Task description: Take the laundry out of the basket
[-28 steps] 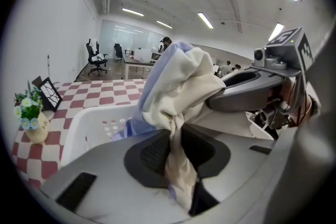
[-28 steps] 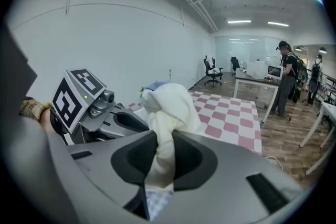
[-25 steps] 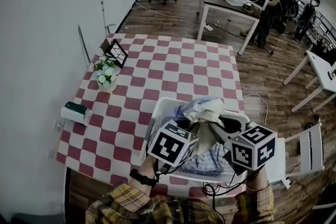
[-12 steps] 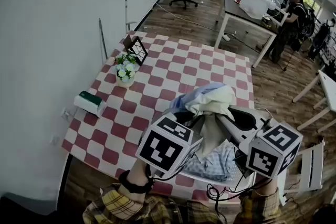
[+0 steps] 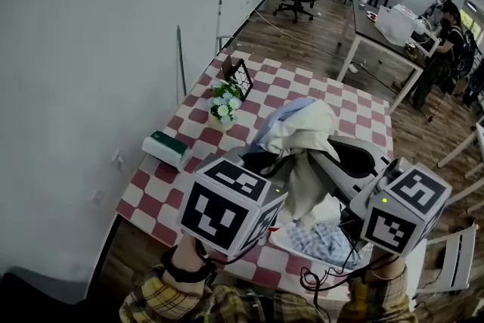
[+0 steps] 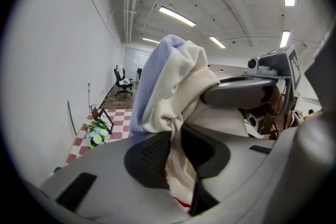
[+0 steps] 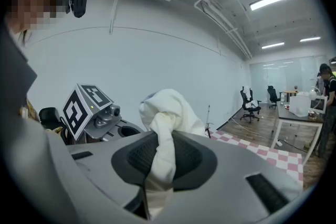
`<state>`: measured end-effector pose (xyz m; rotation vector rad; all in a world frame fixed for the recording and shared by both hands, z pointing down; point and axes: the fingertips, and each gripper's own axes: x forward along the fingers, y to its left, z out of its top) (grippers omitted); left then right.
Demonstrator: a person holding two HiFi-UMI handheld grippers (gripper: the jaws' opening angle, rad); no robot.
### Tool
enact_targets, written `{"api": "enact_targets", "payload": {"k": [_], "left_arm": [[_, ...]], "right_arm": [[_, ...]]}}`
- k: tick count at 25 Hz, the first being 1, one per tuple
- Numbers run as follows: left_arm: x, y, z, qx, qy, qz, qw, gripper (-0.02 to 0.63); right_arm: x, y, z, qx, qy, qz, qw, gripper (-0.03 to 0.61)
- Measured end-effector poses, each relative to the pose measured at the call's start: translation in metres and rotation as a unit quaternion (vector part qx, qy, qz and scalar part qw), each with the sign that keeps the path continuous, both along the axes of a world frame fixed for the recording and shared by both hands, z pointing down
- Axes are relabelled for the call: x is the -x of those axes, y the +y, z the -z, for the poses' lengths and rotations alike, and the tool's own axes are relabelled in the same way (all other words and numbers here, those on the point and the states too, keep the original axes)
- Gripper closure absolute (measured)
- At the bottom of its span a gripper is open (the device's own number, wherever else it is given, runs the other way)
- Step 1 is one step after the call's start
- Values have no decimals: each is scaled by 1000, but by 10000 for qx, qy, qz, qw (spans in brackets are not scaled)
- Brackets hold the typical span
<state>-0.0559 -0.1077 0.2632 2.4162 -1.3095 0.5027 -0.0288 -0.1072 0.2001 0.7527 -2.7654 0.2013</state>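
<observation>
Above the basket (image 5: 286,244) on the checkered bench (image 5: 198,123): cream garment (image 5: 302,136) hangs bunched, with a pale blue piece (image 5: 278,116) draped over its top. Left gripper (image 6: 176,150): fingers pinch a fold of the cream cloth. Right gripper (image 7: 160,157): fingers clamp a twisted fold of the same. Blue checked cloth (image 5: 321,242) lies in the basket. Judgement: the garment's tail trails down toward the basket. Raise both hands evenly, hold the pinches firm, and clear the rim before swinging sideways, or the tail may snag.
</observation>
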Motion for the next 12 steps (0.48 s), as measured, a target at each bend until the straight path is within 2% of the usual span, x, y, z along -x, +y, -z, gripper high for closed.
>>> {"api": "enact_targets", "payload": {"k": [5, 12], "left_arm": [[62, 3, 7, -15, -207, 300, 9993, 511], [136, 10, -7, 153, -230, 560, 9980, 511]], "right_arm": [[59, 2, 4, -5, -140, 252, 9996, 489], [132, 5, -10, 156, -129, 460, 9987, 489]]}}
